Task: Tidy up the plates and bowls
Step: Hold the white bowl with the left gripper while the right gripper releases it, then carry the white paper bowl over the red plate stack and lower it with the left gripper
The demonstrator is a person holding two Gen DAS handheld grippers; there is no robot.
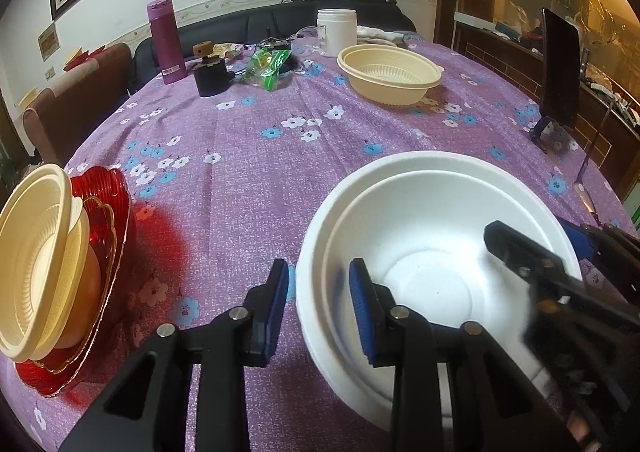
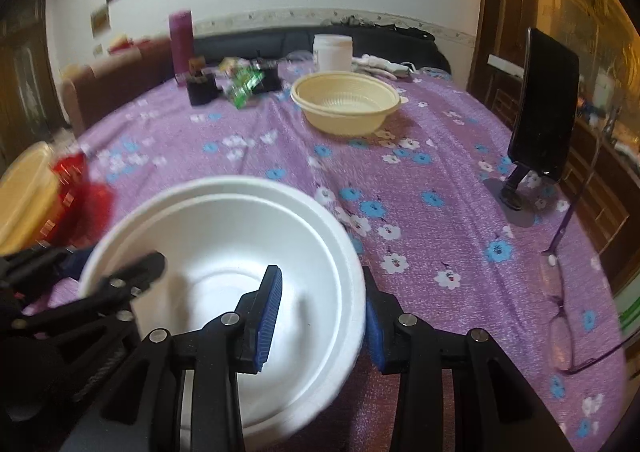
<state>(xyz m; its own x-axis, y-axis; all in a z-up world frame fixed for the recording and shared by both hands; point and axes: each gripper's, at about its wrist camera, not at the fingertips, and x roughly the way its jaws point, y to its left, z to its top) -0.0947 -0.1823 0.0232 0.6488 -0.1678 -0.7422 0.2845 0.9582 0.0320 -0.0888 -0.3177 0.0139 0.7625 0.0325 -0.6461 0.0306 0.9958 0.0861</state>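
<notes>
Two nested white bowls (image 1: 420,220) (image 2: 208,220) sit at the near edge of the purple flowered tablecloth (image 1: 240,172). My left gripper (image 1: 320,312) (image 2: 112,256) straddles their left rim, with a thin gap showing beside the outer pad. My right gripper (image 2: 322,320) (image 1: 540,236) straddles the right rim, its outer pad against the rim edge. A cream bowl (image 1: 390,72) (image 2: 344,100) stands alone at the far side. At the left edge, cream bowls (image 1: 36,252) (image 2: 24,196) lie tilted in a stack of red glass plates (image 1: 116,192) (image 2: 76,188).
At the back stand a purple flask (image 1: 166,40), a white jar (image 1: 336,32), a black pot (image 1: 210,76) and a green packet (image 1: 268,68). A phone on a stand (image 2: 548,104) and spectacles (image 2: 560,312) are at the right. Chairs and a sofa ring the table.
</notes>
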